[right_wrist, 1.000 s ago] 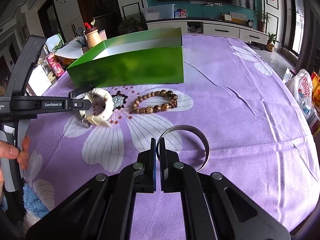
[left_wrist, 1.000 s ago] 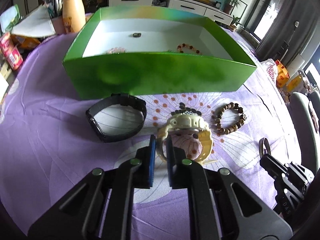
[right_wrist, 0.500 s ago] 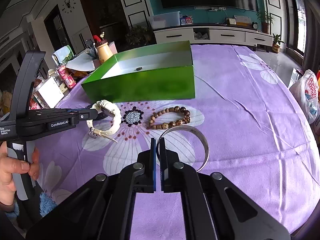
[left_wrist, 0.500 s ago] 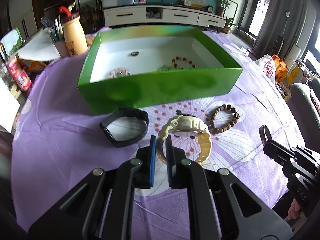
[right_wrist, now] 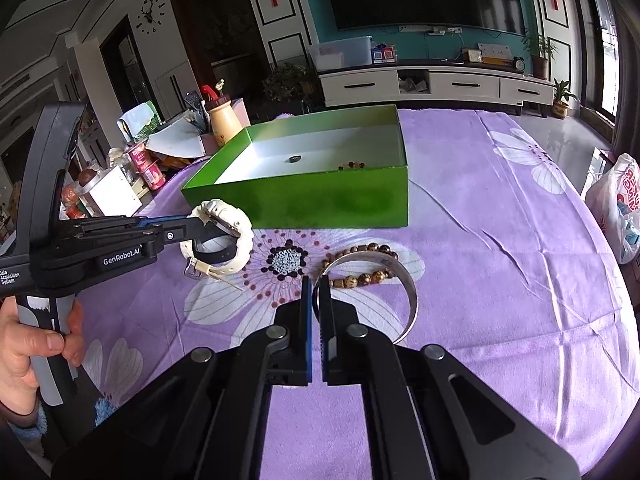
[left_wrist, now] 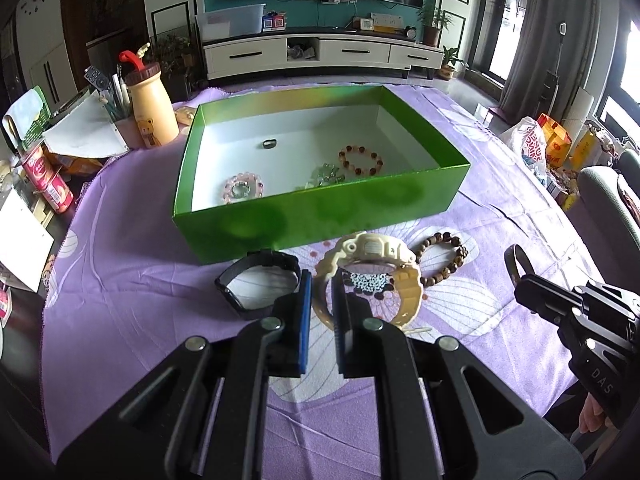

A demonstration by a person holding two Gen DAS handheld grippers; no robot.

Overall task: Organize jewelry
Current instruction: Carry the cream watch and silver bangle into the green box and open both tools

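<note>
My left gripper (left_wrist: 322, 280) is shut on the strap of a cream watch (left_wrist: 372, 256), which hangs clear of the purple cloth in front of the green box (left_wrist: 320, 204). A black band (left_wrist: 260, 284) and a wooden bead bracelet (left_wrist: 444, 256) lie on the cloth below it. Inside the box are a dark ring (left_wrist: 269, 143), a bead bracelet (left_wrist: 360, 159) and a pink bracelet (left_wrist: 242, 188). My right gripper (right_wrist: 316, 282) is shut on a silver bangle (right_wrist: 408, 280), held above the cloth. The right wrist view shows the left gripper (right_wrist: 204, 226) with the watch (right_wrist: 232, 236).
A yellow bottle (left_wrist: 154, 114), papers and red cans (left_wrist: 48, 176) crowd the table's left side. A plastic bag (left_wrist: 528, 148) and a grey chair (left_wrist: 608, 208) stand off the right edge. A hand (right_wrist: 36, 344) holds the left gripper's handle.
Both grippers have risen. The cream watch and the silver bangle have come up off the cloth with them, and more of the box's inside shows.
</note>
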